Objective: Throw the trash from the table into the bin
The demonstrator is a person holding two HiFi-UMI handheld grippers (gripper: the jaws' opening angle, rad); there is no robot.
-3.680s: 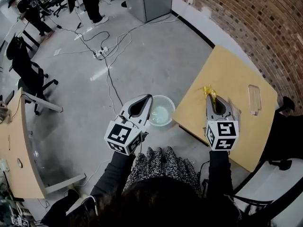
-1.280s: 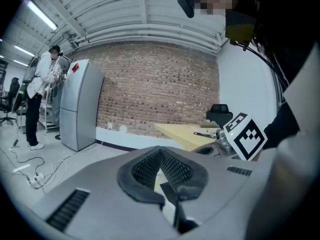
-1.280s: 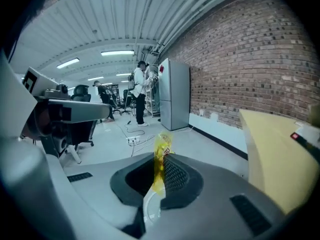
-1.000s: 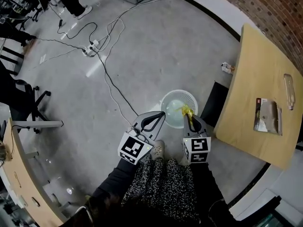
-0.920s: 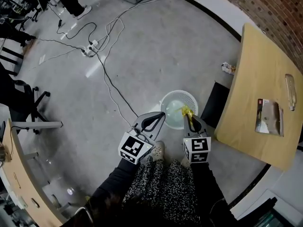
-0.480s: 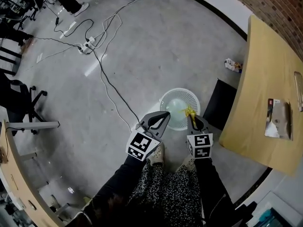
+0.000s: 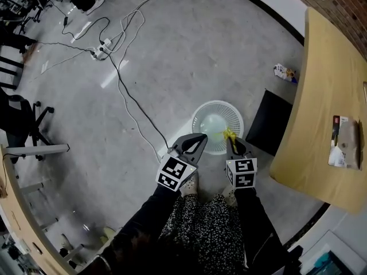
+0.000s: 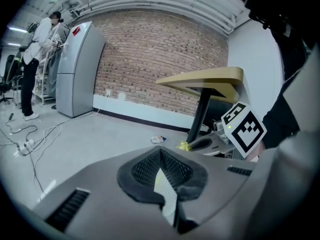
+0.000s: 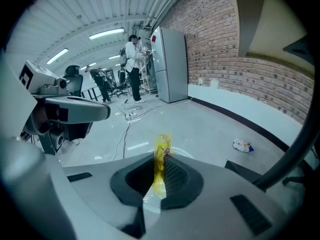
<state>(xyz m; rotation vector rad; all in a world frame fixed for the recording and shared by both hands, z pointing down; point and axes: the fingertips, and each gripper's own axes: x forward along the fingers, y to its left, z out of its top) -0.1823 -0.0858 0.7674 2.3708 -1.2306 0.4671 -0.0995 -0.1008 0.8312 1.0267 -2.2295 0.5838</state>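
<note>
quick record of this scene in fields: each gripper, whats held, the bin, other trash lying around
left gripper: shut, nothing in it
right gripper: shut on yellow wrapper
yellow wrapper place: over the near rim of the bin, as the head view shows it
bin: white, round, on the floor beside the table
on table: one flat packet
on floor: crumpled wrapper

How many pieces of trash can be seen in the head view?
3: a yellow wrapper pinched in the right gripper by the bin; a crumpled wrapper on the floor; a packet on the table. More may lie beyond the frame's edge.
</note>
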